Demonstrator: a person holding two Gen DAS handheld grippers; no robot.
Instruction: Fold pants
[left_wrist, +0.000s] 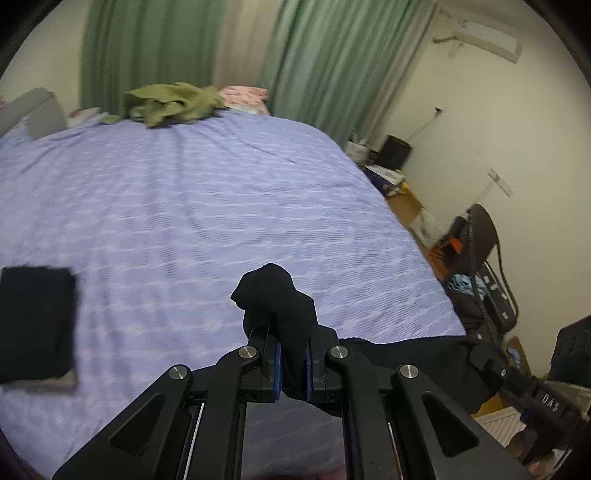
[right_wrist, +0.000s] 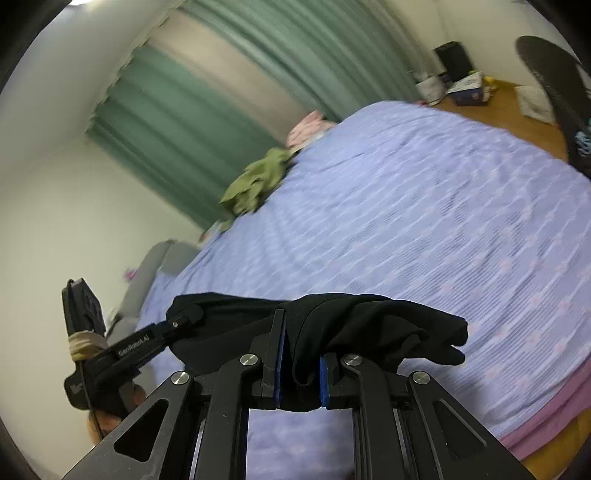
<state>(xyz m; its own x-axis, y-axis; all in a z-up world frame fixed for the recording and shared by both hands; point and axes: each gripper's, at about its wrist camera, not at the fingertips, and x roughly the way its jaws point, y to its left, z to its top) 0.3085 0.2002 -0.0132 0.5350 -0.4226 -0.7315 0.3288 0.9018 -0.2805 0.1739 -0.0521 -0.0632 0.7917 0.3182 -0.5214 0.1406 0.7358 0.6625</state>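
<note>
Item: black pants (left_wrist: 275, 306), lifted clear of the purple bed (left_wrist: 192, 192), low centre in both wrist views.
Left gripper (left_wrist: 291, 363): jaws nearly closed, pinching a bunched end of the cloth.
Right gripper (right_wrist: 300, 373): jaws narrow, clamped on another fold.
Handling: I would spread both grips apart, keep the cloth taut, then lay it flat before creasing.
Containers: none I can make out; a dark folded piece (left_wrist: 35, 325), possibly clothing, lies at left.
</note>
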